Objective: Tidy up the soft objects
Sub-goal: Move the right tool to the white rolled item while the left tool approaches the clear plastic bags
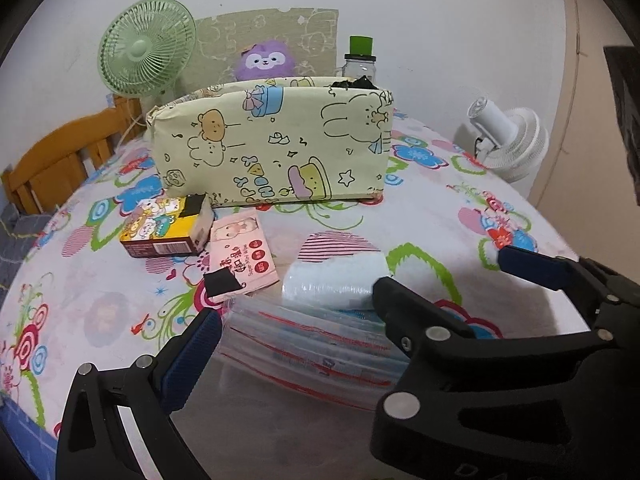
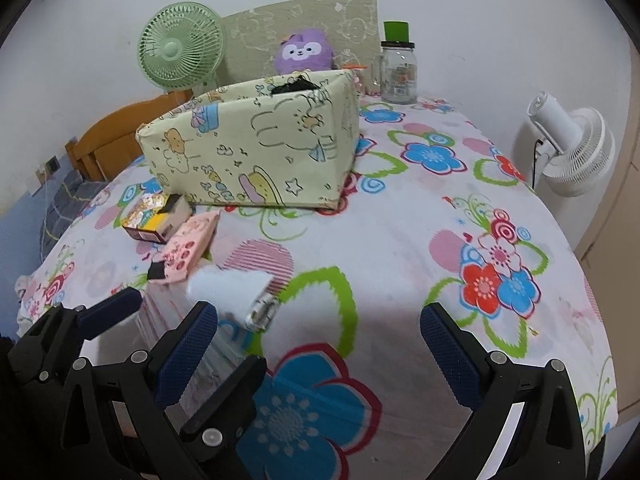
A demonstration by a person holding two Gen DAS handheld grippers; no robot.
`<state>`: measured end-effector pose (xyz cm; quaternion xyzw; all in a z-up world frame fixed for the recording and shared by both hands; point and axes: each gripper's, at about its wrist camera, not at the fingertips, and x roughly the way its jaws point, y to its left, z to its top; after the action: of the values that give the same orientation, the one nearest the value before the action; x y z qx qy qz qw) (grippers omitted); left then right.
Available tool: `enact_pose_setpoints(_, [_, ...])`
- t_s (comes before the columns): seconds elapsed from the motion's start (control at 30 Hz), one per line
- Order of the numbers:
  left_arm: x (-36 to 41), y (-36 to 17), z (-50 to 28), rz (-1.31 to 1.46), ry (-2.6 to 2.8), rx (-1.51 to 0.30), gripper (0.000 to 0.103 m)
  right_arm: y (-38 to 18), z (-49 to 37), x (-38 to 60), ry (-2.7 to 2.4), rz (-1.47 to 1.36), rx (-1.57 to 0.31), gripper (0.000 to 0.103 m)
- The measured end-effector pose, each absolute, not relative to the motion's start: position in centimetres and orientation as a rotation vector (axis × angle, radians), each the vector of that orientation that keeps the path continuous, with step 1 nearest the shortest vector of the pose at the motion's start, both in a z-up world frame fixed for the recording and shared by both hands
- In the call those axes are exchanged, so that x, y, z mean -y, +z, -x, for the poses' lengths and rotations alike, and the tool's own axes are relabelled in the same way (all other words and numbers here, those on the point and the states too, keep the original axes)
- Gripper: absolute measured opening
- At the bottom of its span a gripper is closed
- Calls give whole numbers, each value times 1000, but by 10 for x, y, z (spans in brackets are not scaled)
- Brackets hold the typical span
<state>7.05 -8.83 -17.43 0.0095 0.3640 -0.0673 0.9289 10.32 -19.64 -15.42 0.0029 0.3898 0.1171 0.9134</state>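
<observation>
A flat stack of plastic-wrapped face masks (image 1: 312, 344) lies on the floral sheet between the fingers of my open left gripper (image 1: 320, 328). A white-blue wrapped roll (image 1: 332, 280) rests on the stack's far edge, and shows in the right wrist view as the roll (image 2: 228, 292). Behind them lie a pink wipes pack (image 1: 240, 256) and a yellow cartoon tissue box (image 1: 168, 224). The pale yellow cartoon-print storage box (image 1: 272, 140) stands further back. My right gripper (image 2: 320, 316) is open over bare sheet, just right of the roll. Its fingers interleave with the left gripper's.
A purple plush (image 1: 264, 60), a green fan (image 1: 144, 48) and a green-lidded jar (image 1: 360, 64) stand behind the box by the wall. There is a white fan (image 2: 568, 152) off the bed's right edge and a wooden headboard (image 1: 60, 160) on the left.
</observation>
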Motion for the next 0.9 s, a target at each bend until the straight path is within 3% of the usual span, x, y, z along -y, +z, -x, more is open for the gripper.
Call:
enact_pose_setpoints(0.47, [77,-185,-79,5,-125,-767,103,-162,-111,181,270,29,-825,102])
enact_pose_setpoints(0.8, [62,-183,-79,23,-100,-778,96,-163,-120,164,310,40,-827,102])
enact_pose_setpoints(0.9, [56,-182,-79,31,-93,-780,96,-163,-120,158,326,50,-823,92])
